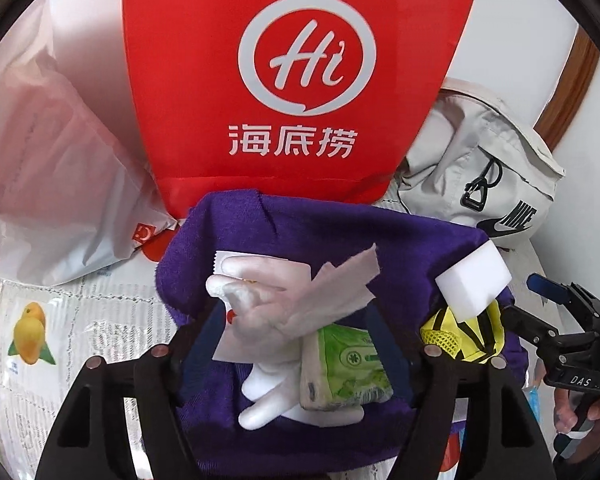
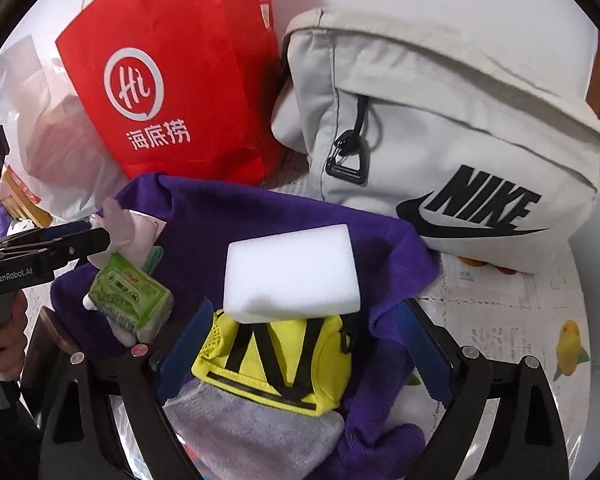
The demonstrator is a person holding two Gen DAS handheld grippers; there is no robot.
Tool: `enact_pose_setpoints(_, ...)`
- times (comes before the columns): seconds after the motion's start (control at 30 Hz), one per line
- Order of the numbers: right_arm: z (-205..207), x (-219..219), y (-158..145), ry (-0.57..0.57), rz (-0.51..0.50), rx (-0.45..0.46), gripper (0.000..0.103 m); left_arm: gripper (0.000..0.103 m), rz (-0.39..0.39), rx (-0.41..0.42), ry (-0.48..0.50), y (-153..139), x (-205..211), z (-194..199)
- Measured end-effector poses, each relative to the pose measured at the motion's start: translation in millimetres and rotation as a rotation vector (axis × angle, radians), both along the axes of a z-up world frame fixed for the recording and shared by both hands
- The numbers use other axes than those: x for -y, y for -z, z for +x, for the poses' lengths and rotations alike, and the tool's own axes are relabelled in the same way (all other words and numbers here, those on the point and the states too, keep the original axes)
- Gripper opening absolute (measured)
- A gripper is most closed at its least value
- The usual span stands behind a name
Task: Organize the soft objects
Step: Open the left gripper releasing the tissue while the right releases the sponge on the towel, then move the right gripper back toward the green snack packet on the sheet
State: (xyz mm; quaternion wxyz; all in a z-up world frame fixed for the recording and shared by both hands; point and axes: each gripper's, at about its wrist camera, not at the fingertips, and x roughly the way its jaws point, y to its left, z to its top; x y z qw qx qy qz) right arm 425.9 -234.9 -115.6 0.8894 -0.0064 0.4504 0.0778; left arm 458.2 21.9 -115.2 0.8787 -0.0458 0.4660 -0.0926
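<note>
A purple towel [image 1: 340, 232] [image 2: 260, 208] lies on the table with soft things piled on it. My left gripper [image 1: 292, 344] [image 2: 96, 240] is open, its fingers on either side of a white plush toy [image 1: 260, 396], a pale tissue sheet [image 1: 340, 288] and a green tissue pack [image 1: 348, 364] [image 2: 128, 292]. My right gripper [image 2: 304, 344] [image 1: 528, 304] is open around a yellow pouch [image 2: 276, 360] [image 1: 460, 336], with a gap at its right pad. A white sponge block [image 2: 292, 272] [image 1: 476, 280] rests on the pouch's far end. A grey cloth [image 2: 252, 432] lies under the pouch's near end.
A red paper bag [image 1: 300, 80] [image 2: 180, 80] stands behind the towel. A grey Nike backpack [image 2: 460, 140] [image 1: 480, 168] is at the back right, a white plastic bag [image 1: 52, 160] at the back left. The tablecloth [image 1: 80, 340] [image 2: 520, 320] has a fruit print.
</note>
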Motion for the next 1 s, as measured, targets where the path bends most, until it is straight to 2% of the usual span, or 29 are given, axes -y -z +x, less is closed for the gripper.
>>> enact_pose_setpoints(0.27,-36.4,-4.5,-14.6,0.000,0.011,0.021,0.092,0.071,0.028,0.035,-0.005,-21.8,-4.3,-33.7)
enact_pose_setpoints(0.5,-94.1,-11.3,-26.9,-0.021,0.060,0.044,0.091,0.071,0.046,0.099,0.003,-42.2,-7.2,-95.9)
enact_pose_setpoints(0.6,-121.7,-12.2,-31.5,-0.037,0.085,0.051,0.088,0.071,0.049,0.094,0.030,-45.8,-7.5,-122.7)
enact_pose_setpoints(0.73,-152.7,-15.9,-34.7,-0.049,0.100,0.044,0.079,0.071,0.097,0.080,0.004,-47.1,-7.4,-161.0)
enact_pose_setpoints(1.0,-204.6,-19.1,-25.5,-0.049,0.116,0.021,0.073,0.071,0.054,0.013,-0.011,-24.1,-8.8,-221.8)
